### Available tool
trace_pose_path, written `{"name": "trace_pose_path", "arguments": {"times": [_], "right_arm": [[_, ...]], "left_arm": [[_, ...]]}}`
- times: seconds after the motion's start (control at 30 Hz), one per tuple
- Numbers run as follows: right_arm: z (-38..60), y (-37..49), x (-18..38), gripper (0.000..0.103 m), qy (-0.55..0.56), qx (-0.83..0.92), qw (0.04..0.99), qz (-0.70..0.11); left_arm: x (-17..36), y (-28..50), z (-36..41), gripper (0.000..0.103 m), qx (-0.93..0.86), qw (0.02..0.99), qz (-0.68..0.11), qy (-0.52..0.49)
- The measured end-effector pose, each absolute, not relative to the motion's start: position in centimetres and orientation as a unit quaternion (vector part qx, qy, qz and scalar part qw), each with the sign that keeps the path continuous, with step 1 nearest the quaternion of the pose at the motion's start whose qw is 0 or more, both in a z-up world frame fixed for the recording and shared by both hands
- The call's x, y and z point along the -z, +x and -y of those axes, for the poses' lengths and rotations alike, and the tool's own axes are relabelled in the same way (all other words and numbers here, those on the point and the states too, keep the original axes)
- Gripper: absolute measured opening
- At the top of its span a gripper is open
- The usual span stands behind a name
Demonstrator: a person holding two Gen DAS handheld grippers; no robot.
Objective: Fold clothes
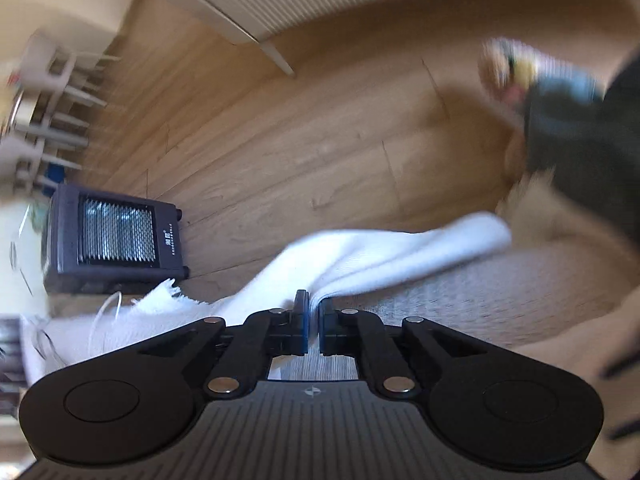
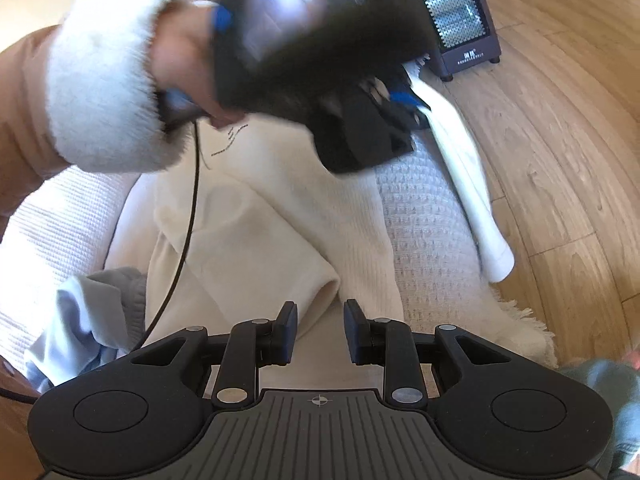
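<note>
Two wrist views over a bed or sofa covered with a pale waffle-textured blanket [image 2: 432, 232], set on a wooden floor [image 1: 320, 140].

The left hand-held gripper [image 1: 314, 312] is clenched on a white sleeve [image 1: 384, 256]. Its pads pinch the cloth edge, and the sleeve trails off past the blanket's edge, above the floor. In the right wrist view that same gripper [image 2: 404, 108] is a dark blur, held by a hand [image 2: 184, 52] in a tan coat with a fluffy white cuff [image 2: 104, 80]. The white sleeve [image 2: 472, 184] hangs from it along the blanket's fringed edge.

The right hand-held gripper [image 2: 320, 328] has its jaws parted, with nothing pinched between them. It hovers over a cream garment [image 2: 256, 216] lying spread on the blanket. A crumpled light-blue garment [image 2: 80, 320] lies to its left.

A dark electric heater [image 1: 116, 236] stands on the floor close by. No containers are visible.
</note>
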State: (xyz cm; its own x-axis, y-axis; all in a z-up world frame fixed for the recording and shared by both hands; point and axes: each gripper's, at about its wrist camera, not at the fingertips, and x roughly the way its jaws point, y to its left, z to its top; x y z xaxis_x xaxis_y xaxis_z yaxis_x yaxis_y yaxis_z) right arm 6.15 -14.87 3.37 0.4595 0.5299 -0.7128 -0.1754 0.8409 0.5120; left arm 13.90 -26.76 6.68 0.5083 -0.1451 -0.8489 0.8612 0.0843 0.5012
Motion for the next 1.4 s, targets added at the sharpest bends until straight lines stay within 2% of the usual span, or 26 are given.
{"name": "trace_pose_path", "arguments": {"times": [0.17,0.27,0.37,0.43,0.5,0.63,0.77,0.83,0.93,1.13,1.3,1.4], "right_arm": [[14.0,5.6,-4.5,0.026,0.162,-0.211,0.845,-0.463],[13.3,4.8,-5.9,0.026,0.151,-0.231,0.850,-0.449],[12.3,3.8,-7.0,0.029,0.141,-0.244,0.853,-0.440],[11.7,3.3,-7.5,0.034,0.130,-0.246,0.854,-0.440],[11.1,3.0,-7.7,0.034,0.117,-0.246,0.854,-0.444],[10.2,2.7,-7.9,0.034,0.102,-0.236,0.852,-0.456],[10.3,2.1,-8.0,0.034,0.097,-0.215,0.854,-0.463],[10.6,1.8,-8.1,0.034,0.096,-0.201,0.856,-0.468],[10.9,1.8,-8.0,0.034,0.093,-0.187,0.857,-0.472],[10.4,2.2,-7.8,0.034,0.075,-0.181,0.857,-0.477],[9.8,3.0,-8.0,0.034,0.072,-0.195,0.861,-0.465],[9.8,4.3,-7.8,0.035,0.113,-0.204,0.860,-0.454]], "left_arm": [[-13.8,11.8,21.2,0.004,0.372,0.729,-0.324,0.476],[-15.7,10.4,16.3,0.004,0.343,0.755,-0.337,0.446],[-15.1,9.8,11.2,0.004,0.298,0.773,-0.373,0.418],[-13.7,9.7,8.2,0.004,0.264,0.780,-0.396,0.407],[-11.9,9.4,5.8,0.005,0.231,0.784,-0.410,0.405],[-10.1,8.7,3.0,0.006,0.202,0.795,-0.419,0.390],[-11.1,8.3,1.8,0.009,0.201,0.821,-0.406,0.348],[-11.5,8.3,1.6,0.014,0.204,0.831,-0.401,0.327],[-12.6,7.6,0.8,0.032,0.197,0.846,-0.397,0.298],[-13.7,7.1,-1.3,0.034,0.196,0.863,-0.405,0.228],[-14.9,7.9,-2.0,0.051,0.214,0.871,-0.418,0.147],[-14.4,8.8,-2.2,0.056,0.204,0.867,-0.440,0.117]]}}
